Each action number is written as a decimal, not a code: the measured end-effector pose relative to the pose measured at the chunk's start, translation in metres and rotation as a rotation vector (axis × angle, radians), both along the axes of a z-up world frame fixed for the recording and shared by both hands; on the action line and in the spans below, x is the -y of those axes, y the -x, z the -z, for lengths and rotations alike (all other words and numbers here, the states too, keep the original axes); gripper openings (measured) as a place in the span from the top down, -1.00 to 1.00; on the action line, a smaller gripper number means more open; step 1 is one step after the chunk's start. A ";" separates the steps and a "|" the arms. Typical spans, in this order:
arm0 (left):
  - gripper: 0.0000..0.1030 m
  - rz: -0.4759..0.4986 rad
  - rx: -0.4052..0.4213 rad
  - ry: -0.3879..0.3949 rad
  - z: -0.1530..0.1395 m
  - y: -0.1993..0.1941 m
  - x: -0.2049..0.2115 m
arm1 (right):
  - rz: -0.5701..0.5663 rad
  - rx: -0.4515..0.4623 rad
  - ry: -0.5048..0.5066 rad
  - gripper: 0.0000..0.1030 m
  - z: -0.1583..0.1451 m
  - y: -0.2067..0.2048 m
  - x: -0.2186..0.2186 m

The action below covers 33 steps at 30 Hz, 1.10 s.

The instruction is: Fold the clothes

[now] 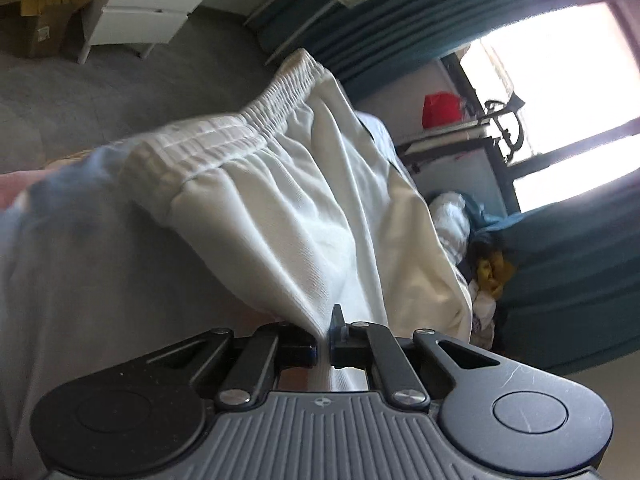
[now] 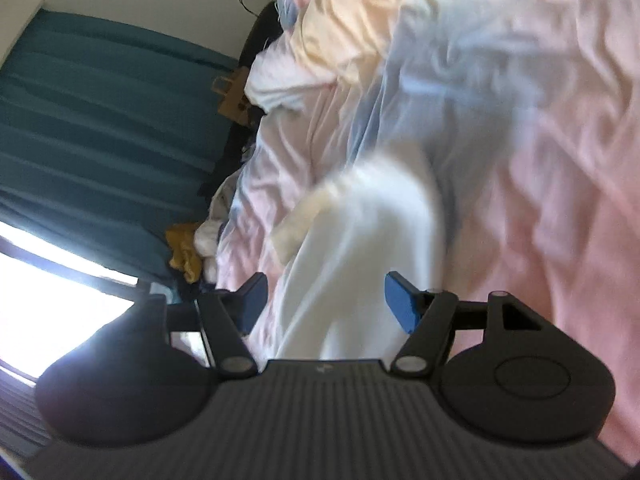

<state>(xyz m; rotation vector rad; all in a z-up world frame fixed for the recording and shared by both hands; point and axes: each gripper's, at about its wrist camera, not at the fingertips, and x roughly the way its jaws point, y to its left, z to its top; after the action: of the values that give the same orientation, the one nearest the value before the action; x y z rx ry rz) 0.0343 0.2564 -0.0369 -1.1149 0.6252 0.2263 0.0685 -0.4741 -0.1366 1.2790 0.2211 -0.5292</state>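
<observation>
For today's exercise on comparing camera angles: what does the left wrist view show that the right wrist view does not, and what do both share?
Only the left view: the left tool shut on white shorts, their waistband, white drawers, a red item.
Only the right view: the right tool open, a pink sheet.
Both: teal curtains, a bright window, a yellow garment.

Your white shorts (image 1: pixel 304 200) have a gathered elastic waistband (image 1: pixel 240 128) and soft ribbed fabric. They hang lifted and stretched in folds, one pinched bit of cloth clamped in your left hand-held gripper (image 1: pixel 324 346). In the right wrist view, the white fabric (image 2: pixel 360 264) drapes blurred over the pink bed sheet (image 2: pixel 560 160).
</observation>
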 end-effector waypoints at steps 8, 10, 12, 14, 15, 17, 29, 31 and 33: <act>0.88 -0.033 0.015 0.065 0.016 0.002 -0.008 | 0.016 -0.166 0.014 -0.31 0.024 -0.014 0.053; 0.87 -0.032 0.012 0.068 0.020 0.000 -0.010 | -0.056 -0.168 0.021 -0.25 0.032 -0.029 0.065; 0.87 -0.031 0.016 0.078 0.024 -0.004 -0.011 | -0.134 -0.213 0.105 0.17 0.030 -0.044 0.067; 0.87 -0.023 0.019 0.077 0.026 -0.007 -0.012 | -0.164 -0.259 0.216 0.76 0.024 -0.052 0.065; 0.87 -0.019 0.020 0.074 0.027 -0.008 -0.012 | -0.177 -0.269 0.238 0.82 0.021 -0.056 0.065; 0.87 -0.009 0.021 0.068 0.028 -0.008 -0.012 | -0.198 -0.286 0.270 0.86 0.008 -0.066 0.066; 0.88 0.000 0.076 0.023 0.016 0.006 -0.013 | -0.233 0.167 0.445 0.88 -0.157 -0.062 0.051; 0.87 0.005 0.074 0.043 0.018 0.008 -0.015 | -0.188 0.099 0.444 0.88 -0.135 -0.038 0.060; 0.87 0.013 0.063 0.064 0.020 0.009 -0.016 | -0.163 -0.001 0.418 0.88 -0.103 -0.018 0.068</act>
<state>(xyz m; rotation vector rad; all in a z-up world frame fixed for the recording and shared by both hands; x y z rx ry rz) 0.0256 0.2728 -0.0569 -1.1746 0.5872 0.1604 0.0868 -0.5423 -0.0338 0.8461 0.2010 -0.4089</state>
